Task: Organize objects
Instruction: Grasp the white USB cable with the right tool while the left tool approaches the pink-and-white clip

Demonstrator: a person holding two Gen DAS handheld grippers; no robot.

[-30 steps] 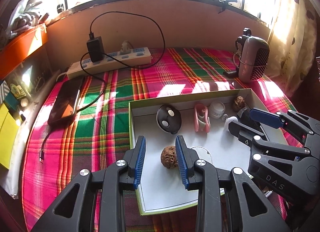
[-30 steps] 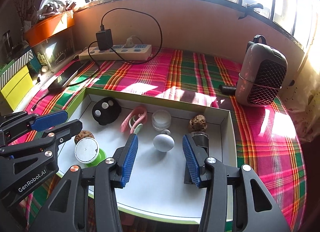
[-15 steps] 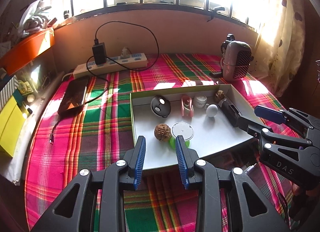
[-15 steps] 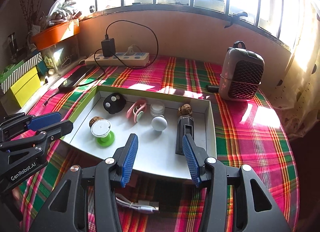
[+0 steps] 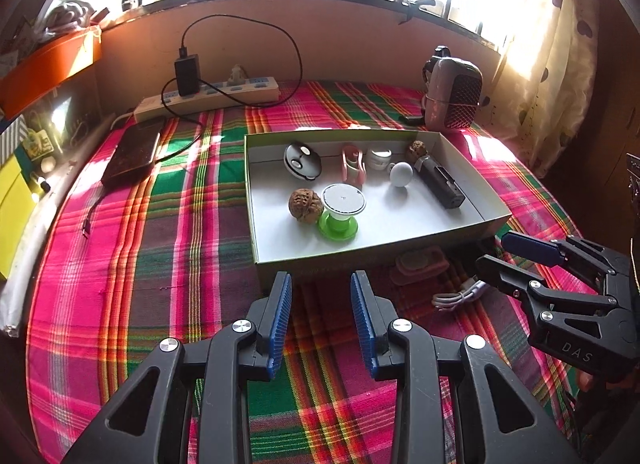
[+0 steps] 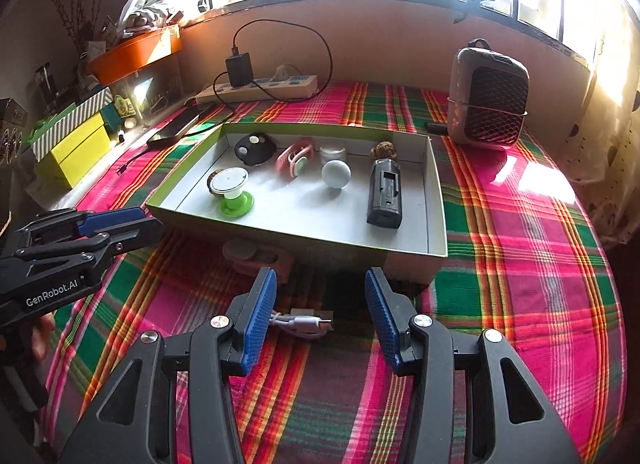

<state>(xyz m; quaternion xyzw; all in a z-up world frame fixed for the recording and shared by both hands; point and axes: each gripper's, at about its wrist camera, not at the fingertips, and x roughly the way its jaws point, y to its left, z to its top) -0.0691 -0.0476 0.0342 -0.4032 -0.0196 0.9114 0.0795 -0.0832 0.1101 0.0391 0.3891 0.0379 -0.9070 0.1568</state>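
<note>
White USB cable [image 6: 305,321] on the plaid desk [image 6: 520,264], just ahead of the spread, empty right claw [image 6: 320,320], long axis crosswise to its fingers; left claw [image 5: 320,316] likewise spread and empty, farther off. Pink item [image 6: 256,256] by the tray [image 6: 436,199] shadowed, identity unclear.

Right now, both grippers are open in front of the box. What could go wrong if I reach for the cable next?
The cable is thin and flat on the cloth, so the right gripper may snag fabric. The pink case touches the box wall; grabbing it may nudge the box.
</note>
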